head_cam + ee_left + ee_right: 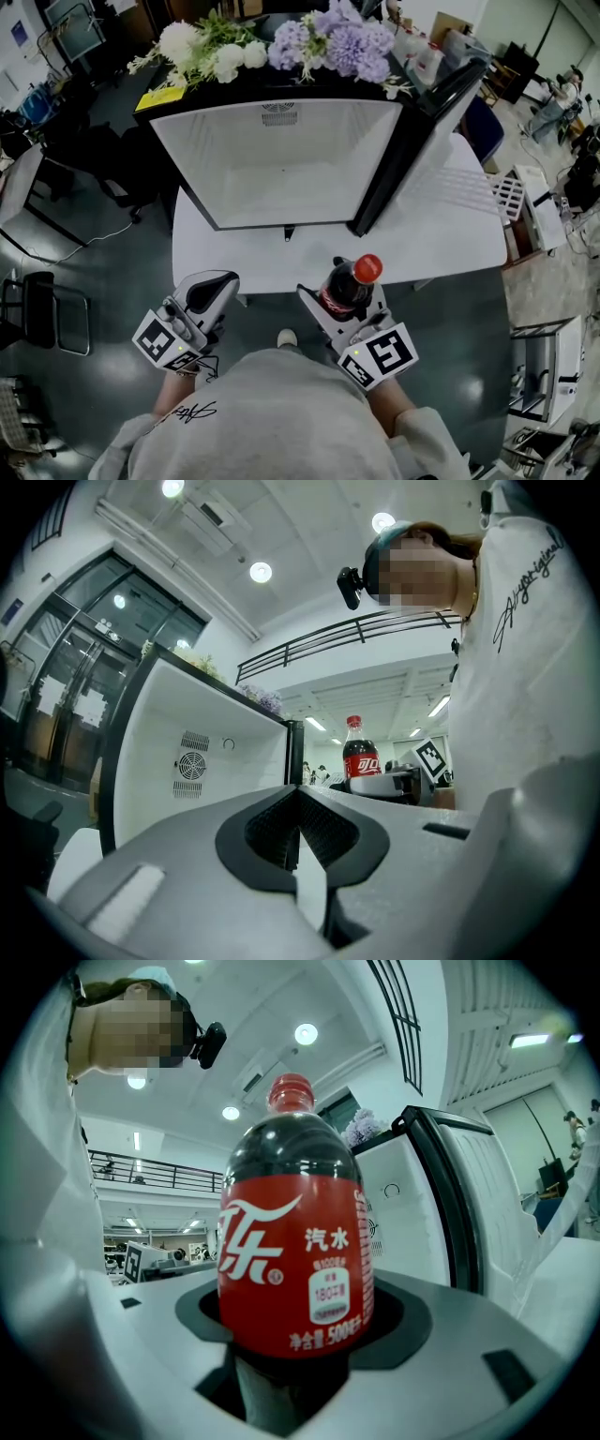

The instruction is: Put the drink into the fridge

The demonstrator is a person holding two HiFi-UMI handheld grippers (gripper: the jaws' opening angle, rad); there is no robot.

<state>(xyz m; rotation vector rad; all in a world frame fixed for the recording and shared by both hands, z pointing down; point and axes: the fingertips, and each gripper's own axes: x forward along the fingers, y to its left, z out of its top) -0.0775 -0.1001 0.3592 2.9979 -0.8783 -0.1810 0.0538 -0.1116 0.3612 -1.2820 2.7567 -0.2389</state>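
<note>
1. The drink, a cola bottle [349, 286] with a red cap, is not in the fridge [281, 159] yet. It is clamped in the fingers of the right gripper [339, 304], close to the person's chest and in front of the near edge of the white bench [225, 267].
2. The right gripper view shows the fingers closed round the bottle's lower body, below the red label. The bottle's long axis is upright, cap on top.
3. The left gripper [212, 281] hangs level with the right one and well to its left. Its fingers [187, 855] are pressed together with nothing between them.
4. The fridge stands on the bench with its white, bare inside facing the person and its door [422, 122] swung open on the right. Flowers [281, 42] lie on top of it.
5. The opening lies straight ahead of the bottle and a little to the left, and the bottle lines up near the door-side corner. The carry probably needs to go forward and slightly left, with the bottle kept upright and clear of the door's edge.
</note>
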